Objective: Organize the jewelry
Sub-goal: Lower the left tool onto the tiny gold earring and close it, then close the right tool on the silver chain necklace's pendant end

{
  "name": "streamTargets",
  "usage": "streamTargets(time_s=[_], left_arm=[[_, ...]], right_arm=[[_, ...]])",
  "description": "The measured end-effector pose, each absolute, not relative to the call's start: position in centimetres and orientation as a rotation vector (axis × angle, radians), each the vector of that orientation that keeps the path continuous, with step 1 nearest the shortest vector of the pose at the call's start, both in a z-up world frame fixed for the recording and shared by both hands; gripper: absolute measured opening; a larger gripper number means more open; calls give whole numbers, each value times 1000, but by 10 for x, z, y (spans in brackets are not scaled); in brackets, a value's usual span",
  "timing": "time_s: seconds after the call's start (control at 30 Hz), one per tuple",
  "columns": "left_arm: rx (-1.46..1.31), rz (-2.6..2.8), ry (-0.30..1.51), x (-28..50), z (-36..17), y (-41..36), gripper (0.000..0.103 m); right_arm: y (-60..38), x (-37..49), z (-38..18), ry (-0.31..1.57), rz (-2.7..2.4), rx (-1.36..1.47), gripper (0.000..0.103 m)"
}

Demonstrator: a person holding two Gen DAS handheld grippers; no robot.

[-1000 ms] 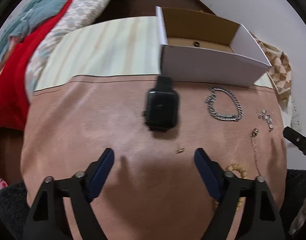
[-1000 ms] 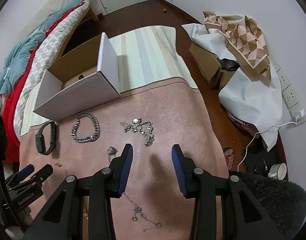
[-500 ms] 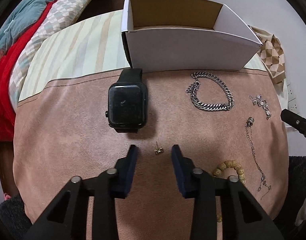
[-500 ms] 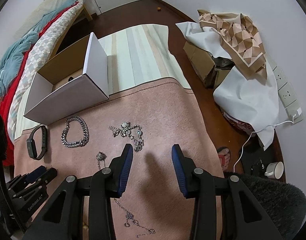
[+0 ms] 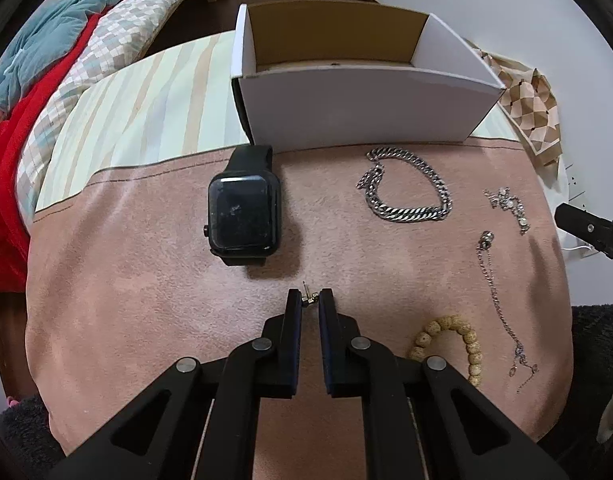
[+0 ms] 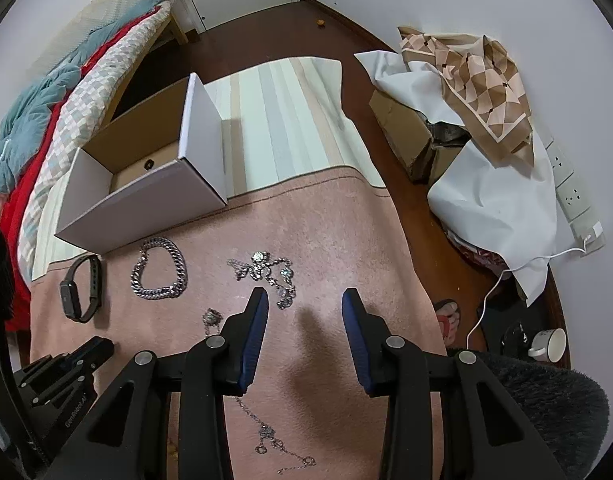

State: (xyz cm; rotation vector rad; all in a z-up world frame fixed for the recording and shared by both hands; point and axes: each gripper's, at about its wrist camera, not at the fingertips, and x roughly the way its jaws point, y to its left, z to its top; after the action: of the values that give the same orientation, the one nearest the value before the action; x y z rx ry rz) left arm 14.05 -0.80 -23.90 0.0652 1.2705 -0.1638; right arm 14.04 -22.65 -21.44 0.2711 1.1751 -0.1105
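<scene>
The left tool (image 5: pixel 310 299) is pinched on a small gold earring (image 5: pixel 308 297), its two fingers closed against the stud just above the pink blanket (image 5: pixel 146 280). Just beyond it, to the far left, lies a black smartwatch (image 5: pixel 244 212), its strap end touching the white cardboard box (image 5: pixel 362 108) that stands open at the far edge of the blanket. To the right of the watch lies a heavy silver chain bracelet (image 5: pixel 406 196), and farther right a silver charm bracelet (image 5: pixel 508 206). A thin chain (image 5: pixel 498 300) runs along the right side, and a beaded bracelet (image 5: pixel 450 344) lies near the tool's right. The right tool (image 6: pixel 304 304) hovers with its fingers spread wide, holding nothing, just near the charm bracelet. A small dark item (image 6: pixel 148 165) lies inside the box.
</scene>
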Motion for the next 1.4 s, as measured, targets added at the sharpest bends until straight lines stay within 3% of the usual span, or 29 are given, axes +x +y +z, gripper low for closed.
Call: streamTargets(time_s=[0.67,0.87,0.97,1.2,1.4], left_arm=[[37,-139,1254,140,-227,11,6],[27,-142,1253,140,-225,13,6],[24,-147,1252,140,-224,12,6],[22,-152,1247,139,-220,11,6],[17,-154,1241,139,-216,11,6]], right_arm=[[-143,152,-249,1277,94,86,41],[-139,151,-250,1278,98,57,14],[-140,150,-250,1273,99,57,8],[-143,148,-240,1238,100,68,0],[-146,150,-231,1214,101,72,0]])
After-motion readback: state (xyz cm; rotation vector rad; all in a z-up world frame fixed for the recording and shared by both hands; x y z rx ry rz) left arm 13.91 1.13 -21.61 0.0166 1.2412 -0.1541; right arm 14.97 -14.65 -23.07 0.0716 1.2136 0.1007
